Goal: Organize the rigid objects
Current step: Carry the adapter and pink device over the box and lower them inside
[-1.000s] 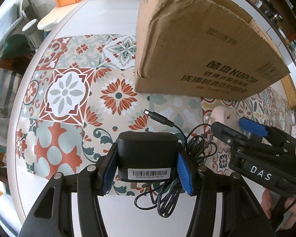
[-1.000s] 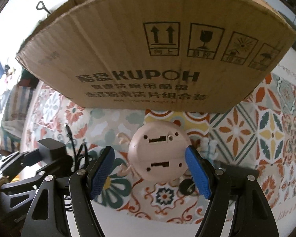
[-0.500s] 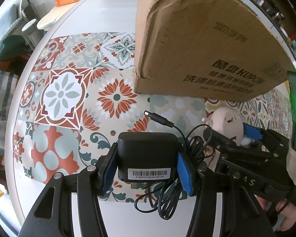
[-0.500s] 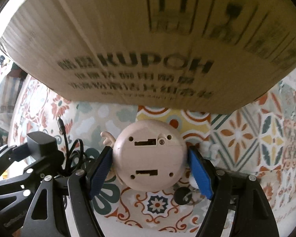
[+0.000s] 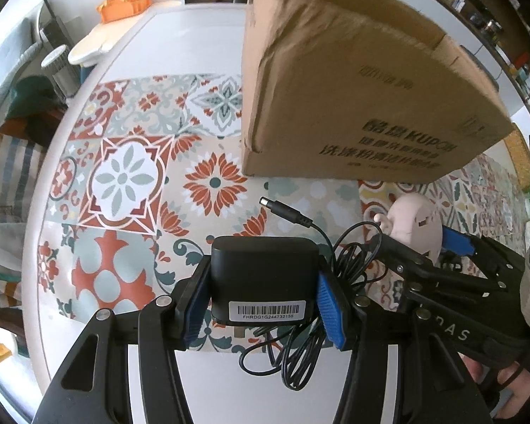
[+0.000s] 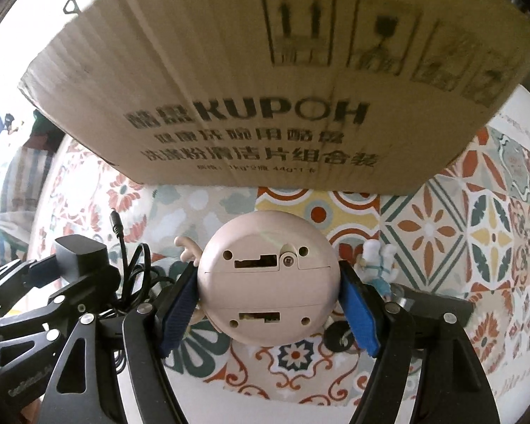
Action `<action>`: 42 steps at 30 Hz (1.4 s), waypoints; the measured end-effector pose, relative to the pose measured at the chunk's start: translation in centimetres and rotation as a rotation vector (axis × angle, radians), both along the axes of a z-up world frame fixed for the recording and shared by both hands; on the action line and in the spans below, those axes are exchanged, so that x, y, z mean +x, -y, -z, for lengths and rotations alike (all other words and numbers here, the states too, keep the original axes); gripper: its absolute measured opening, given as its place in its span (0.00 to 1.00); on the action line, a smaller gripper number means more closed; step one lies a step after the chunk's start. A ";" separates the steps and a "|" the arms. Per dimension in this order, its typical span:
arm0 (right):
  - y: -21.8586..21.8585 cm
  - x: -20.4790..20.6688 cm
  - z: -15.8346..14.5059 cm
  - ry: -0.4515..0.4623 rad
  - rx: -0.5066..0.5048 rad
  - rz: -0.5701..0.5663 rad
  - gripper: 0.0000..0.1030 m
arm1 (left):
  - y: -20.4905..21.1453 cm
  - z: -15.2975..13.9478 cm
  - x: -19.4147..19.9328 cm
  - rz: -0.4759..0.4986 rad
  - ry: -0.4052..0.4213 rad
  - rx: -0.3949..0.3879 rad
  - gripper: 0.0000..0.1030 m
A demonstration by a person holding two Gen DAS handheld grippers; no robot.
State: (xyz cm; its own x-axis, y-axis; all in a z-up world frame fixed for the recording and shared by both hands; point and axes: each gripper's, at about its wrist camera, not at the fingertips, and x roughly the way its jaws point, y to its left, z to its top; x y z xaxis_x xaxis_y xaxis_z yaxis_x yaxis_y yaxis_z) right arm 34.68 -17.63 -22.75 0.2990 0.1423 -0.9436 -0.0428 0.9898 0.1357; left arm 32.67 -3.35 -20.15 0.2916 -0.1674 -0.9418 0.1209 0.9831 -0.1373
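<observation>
We held the left gripper (image 5: 263, 304) clamped on a black power adapter (image 5: 263, 275), its blue pads (image 5: 327, 312) pressed against both sides of the housing. A white barcode label (image 5: 266, 311) faced the left wrist camera. The adapter's black cable (image 5: 300, 349) hung in loose loops below and to the right of the housing, and its barrel plug (image 5: 282, 210) pointed up and left over the patterned tablecloth (image 5: 123, 176).

We held the right gripper (image 6: 266, 309) clamped on a round beige toy (image 6: 266, 279), with a blue pad (image 6: 357, 314) against each side. The toy's flat underside, with two slots and several screw holes, faced the right wrist camera. A small antler-like part (image 6: 185, 247) projected from its upper left.

Both held items were near the front wall of a cardboard box (image 6: 265, 70) printed "KUPOH", which stood on the tablecloth just beyond them. The two grippers were side by side. A small white-and-blue figurine (image 6: 376, 268) lay on the cloth just beside the right gripper's right finger.
</observation>
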 end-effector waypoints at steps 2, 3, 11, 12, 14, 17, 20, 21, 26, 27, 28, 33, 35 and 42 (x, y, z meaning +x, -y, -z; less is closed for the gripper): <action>0.7 -0.6 -0.7 0.012 0.008 0.010 0.72 | -0.2 -1.0 -0.5 0.007 0.018 -0.003 0.53; 0.9 -1.1 -1.2 0.023 0.014 0.017 0.72 | -0.3 -1.3 -0.7 0.011 0.025 -0.004 0.53; 3.0 -3.9 -5.7 0.095 0.044 0.079 0.72 | 0.4 -4.9 -2.1 0.043 0.092 -0.030 0.53; 3.3 -4.4 -6.5 0.112 0.048 0.088 0.72 | 0.5 -5.6 -2.4 0.048 0.105 -0.037 0.53; 3.6 -5.0 -7.7 0.133 0.050 0.099 0.72 | 0.7 -6.6 -2.7 0.055 0.127 -0.044 0.53; 4.3 -5.7 -9.7 0.174 0.055 0.117 0.72 | 1.1 -8.3 -3.2 0.067 0.163 -0.052 0.53; 4.8 -6.2 -11.7 0.219 0.066 0.133 0.72 | 1.4 -9.9 -3.6 0.076 0.202 -0.056 0.53; 4.9 -6.3 -12.2 0.230 0.067 0.136 0.72 | 1.5 -10.4 -3.6 0.079 0.214 -0.057 0.53; 4.9 -7.1 -14.7 0.291 0.075 0.140 0.72 | 1.6 -12.5 -3.9 0.088 0.269 -0.066 0.53; 4.9 -7.2 -15.2 0.305 0.077 0.141 0.72 | 1.6 -13.0 -3.9 0.091 0.282 -0.069 0.53; 5.0 -7.3 -15.7 0.320 0.079 0.143 0.72 | 1.7 -13.5 -3.9 0.095 0.294 -0.072 0.53; 5.1 -7.5 -18.1 0.374 0.082 0.146 0.72 | 1.8 -15.5 -3.4 0.104 0.349 -0.072 0.53; 5.1 -7.3 -18.9 0.398 0.082 0.149 0.72 | 2.0 -16.4 -3.1 0.110 0.375 -0.073 0.53; 5.2 -6.2 -21.5 0.467 0.076 0.153 0.72 | 2.4 -18.8 -1.4 0.125 0.441 -0.077 0.53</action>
State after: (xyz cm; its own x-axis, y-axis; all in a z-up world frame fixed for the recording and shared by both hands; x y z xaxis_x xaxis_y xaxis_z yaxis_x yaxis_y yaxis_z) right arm 28.47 -22.81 -1.30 0.7098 0.1266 -0.6929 0.0290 0.9776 0.2084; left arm 31.30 -5.77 -1.37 0.6343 -0.2912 -0.7161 0.3010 0.9463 -0.1181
